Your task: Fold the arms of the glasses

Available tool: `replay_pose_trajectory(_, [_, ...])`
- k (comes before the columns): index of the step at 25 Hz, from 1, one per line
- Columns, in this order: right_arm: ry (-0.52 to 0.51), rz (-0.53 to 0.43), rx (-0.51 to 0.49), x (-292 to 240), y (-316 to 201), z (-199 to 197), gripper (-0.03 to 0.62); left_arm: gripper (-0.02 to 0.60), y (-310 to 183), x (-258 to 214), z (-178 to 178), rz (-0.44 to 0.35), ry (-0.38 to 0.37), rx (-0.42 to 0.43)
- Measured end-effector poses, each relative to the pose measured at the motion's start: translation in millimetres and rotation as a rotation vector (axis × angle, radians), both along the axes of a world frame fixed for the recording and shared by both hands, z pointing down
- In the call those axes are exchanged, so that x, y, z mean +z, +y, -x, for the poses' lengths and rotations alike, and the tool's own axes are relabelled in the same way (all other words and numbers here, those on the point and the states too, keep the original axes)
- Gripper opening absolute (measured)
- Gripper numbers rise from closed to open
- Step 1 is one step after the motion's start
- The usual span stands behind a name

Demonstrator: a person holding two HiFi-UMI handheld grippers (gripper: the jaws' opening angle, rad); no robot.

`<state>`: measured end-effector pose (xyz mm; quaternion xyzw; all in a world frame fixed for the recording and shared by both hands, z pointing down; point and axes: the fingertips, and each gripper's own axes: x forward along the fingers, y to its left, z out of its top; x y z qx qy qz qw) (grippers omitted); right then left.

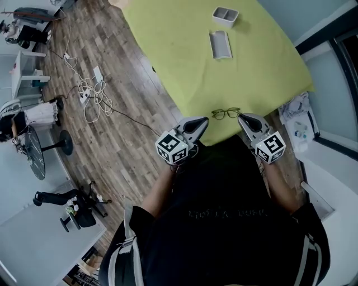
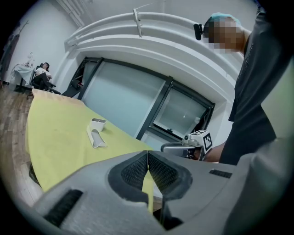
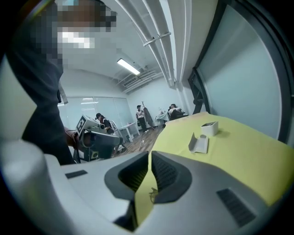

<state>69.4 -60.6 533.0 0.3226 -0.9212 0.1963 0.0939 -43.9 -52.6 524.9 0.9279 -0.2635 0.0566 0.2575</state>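
Note:
Thin dark-framed glasses (image 1: 225, 113) lie with their arms spread on the yellow-green table (image 1: 184, 61), close to its near edge. My left gripper (image 1: 199, 123) hovers just left of them and my right gripper (image 1: 245, 119) just right, both short of the frame and both shut on nothing. In the left gripper view the left gripper (image 2: 147, 156) has its pads meeting, and the other tool (image 2: 183, 149) shows beyond. The right gripper (image 3: 150, 158) is likewise closed; a sliver of the glasses (image 3: 152, 194) peeks below its pads.
A grey open case (image 1: 220, 44) and a small white box (image 1: 225, 15) sit at the table's far side. Cables and a power strip (image 1: 89, 95) lie on the wood floor to the left. A cloth bundle (image 1: 296, 111) rests by the table's right corner.

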Motion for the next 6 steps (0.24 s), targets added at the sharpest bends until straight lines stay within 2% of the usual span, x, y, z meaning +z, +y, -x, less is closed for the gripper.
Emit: replay_pose_trajectory(6, [0.012,-0.019,0.026,-7.5,4.4,-5.7,0.041,0.02,0.8,2.1,-2.6,0.013,0.014,0.008])
